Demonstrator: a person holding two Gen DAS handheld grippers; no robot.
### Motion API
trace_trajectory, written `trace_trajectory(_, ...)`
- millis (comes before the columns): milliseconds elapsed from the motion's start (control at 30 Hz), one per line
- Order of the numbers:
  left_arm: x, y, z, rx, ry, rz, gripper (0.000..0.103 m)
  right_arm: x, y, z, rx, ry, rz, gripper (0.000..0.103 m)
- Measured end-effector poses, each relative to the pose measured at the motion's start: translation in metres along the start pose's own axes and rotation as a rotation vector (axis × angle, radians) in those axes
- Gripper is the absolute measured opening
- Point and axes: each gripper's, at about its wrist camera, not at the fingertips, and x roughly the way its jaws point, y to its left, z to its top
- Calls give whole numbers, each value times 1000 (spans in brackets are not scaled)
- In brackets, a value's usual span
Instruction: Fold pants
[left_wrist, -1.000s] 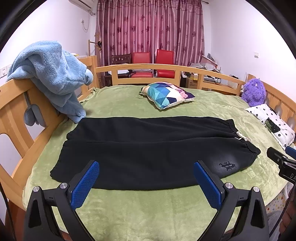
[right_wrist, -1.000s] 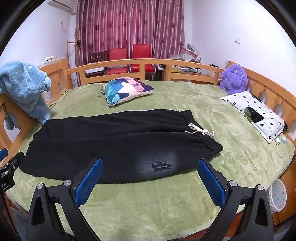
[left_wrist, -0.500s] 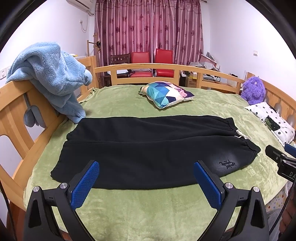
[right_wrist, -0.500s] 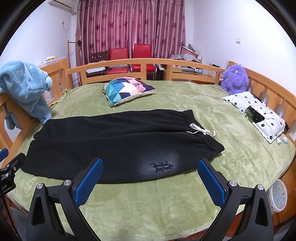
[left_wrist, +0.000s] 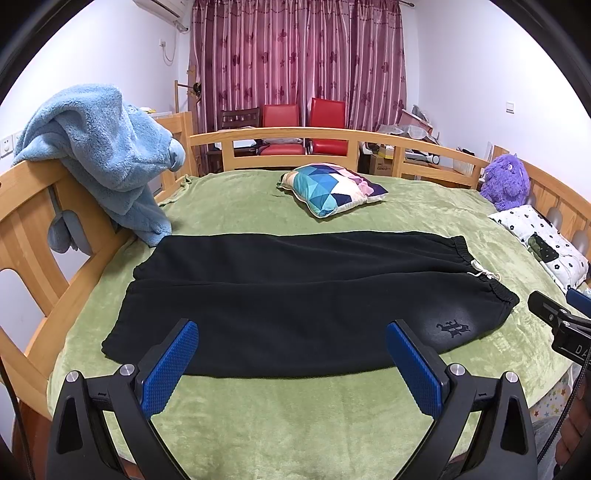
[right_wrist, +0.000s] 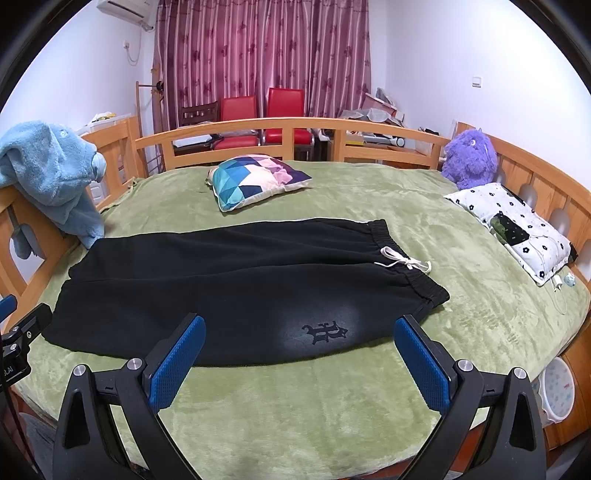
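Observation:
Black pants lie flat across the green bed cover, legs to the left, waistband with a white drawstring to the right. They also show in the right wrist view. My left gripper is open and empty, held above the near edge of the pants toward the leg side. My right gripper is open and empty, held above the near edge by the printed emblem.
A patterned cushion lies behind the pants. A blue fleece hangs on the wooden rail at left. A purple plush and a spotted pillow sit at right. Wooden rails ring the bed.
Both views have drifted slightly, so the pants sit a little lower and further left in frame. Both grippers stay open; the pants have not moved.

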Motion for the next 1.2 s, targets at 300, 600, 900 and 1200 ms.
trace_trajectory(300, -3, -1, 1, 5, -4, -4, 103, 1, 0, 0, 1, 3, 2, 101)
trace_trajectory(600, -4, -1, 1, 6, -4, -5, 103, 1, 0, 0, 1, 1, 2, 101)
trace_trajectory(900, -5, -3, 1, 11, -7, -1, 103, 1, 1, 0, 0, 1, 1, 101)
trace_trajectory(1200, -7, 0, 0, 13, -8, 43, 103, -2, 6, 1, -10, -2, -8, 101)
